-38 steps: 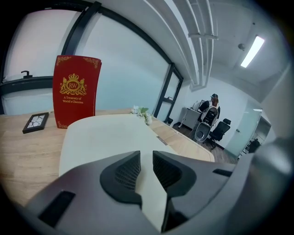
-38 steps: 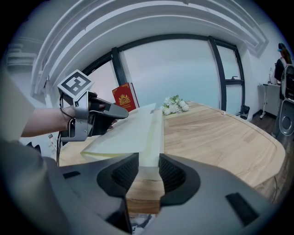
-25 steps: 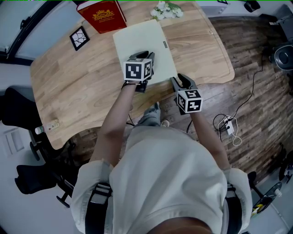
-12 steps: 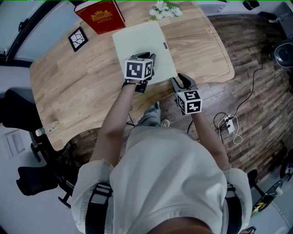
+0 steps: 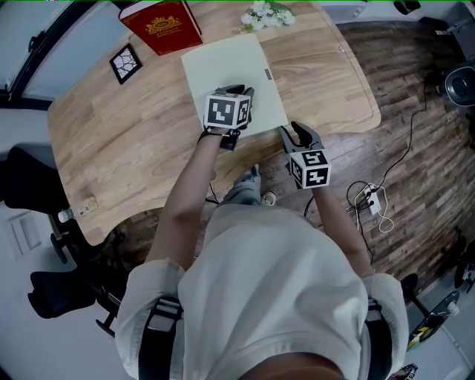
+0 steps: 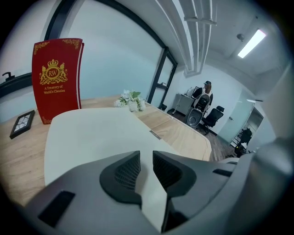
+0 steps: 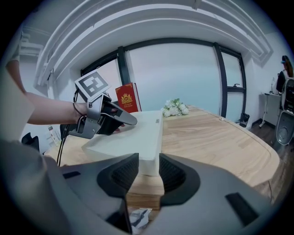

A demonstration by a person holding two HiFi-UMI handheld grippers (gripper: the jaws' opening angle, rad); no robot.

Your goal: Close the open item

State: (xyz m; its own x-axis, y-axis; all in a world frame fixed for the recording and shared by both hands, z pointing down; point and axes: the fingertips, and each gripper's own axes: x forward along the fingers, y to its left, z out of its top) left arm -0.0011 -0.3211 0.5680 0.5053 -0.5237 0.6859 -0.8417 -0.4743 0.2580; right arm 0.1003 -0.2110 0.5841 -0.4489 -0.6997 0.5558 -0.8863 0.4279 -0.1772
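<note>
Flatly, a smooth cream rectangular box lay shut at upper centre on the grained wooden table; the left gripper rested atop it, fingers slightly apart, empty; the right gripper gaped empty by its lower-right corner

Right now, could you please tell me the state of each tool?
Left tool: jaws slightly apart over the box, gripping nothing.
Right tool: open, empty, short of the box.

Cream box, red book with gold crest, white flowers, pale wood table, my cubes black-and-white squared.
</note>
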